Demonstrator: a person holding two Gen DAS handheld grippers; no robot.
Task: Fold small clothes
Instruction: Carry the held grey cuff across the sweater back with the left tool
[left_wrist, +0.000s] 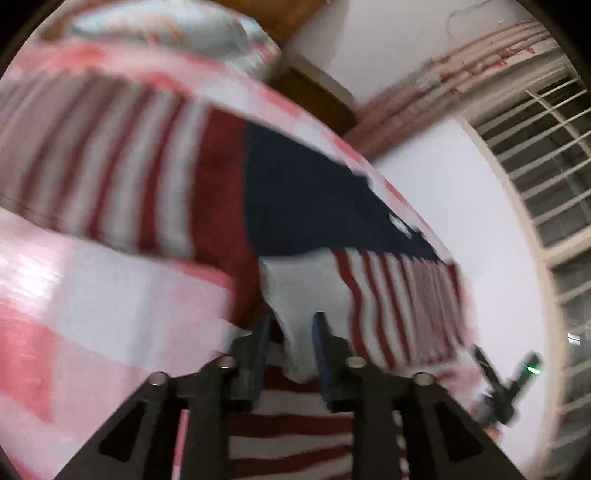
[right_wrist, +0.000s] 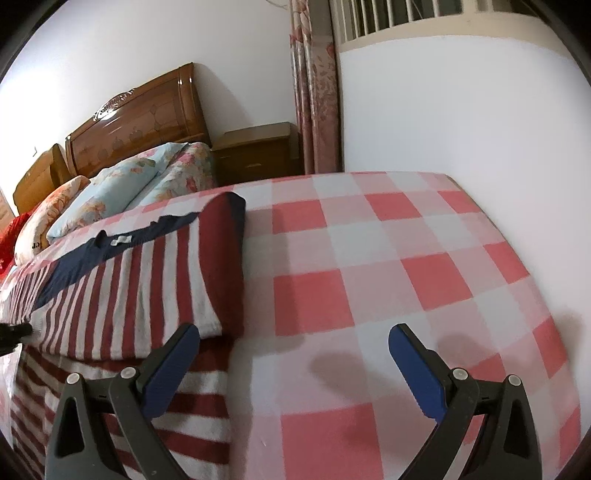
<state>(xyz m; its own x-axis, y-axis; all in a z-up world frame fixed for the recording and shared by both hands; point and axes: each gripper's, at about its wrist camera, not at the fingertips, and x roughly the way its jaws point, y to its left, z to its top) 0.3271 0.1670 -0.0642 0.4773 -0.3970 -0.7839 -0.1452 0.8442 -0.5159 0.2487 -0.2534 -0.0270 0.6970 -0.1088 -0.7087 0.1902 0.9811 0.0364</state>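
A red-and-white striped shirt (right_wrist: 147, 280) with a navy yoke lies on the pink checked bedsheet (right_wrist: 369, 258), one part folded over itself. In the blurred left wrist view my left gripper (left_wrist: 291, 332) is shut on a white fold of the shirt (left_wrist: 306, 291) and holds it lifted. My right gripper (right_wrist: 293, 345) is open and empty, low over the sheet, its left finger (right_wrist: 173, 365) over the shirt's lower striped edge. The right gripper also shows at the lower right of the left wrist view (left_wrist: 498, 380).
Floral pillows (right_wrist: 110, 192) and a wooden headboard (right_wrist: 140, 114) stand at the bed's far end, with a wooden nightstand (right_wrist: 258, 151) and a floral curtain (right_wrist: 317, 92) beside it. A white wall (right_wrist: 461, 103) runs along the bed's right edge under a barred window.
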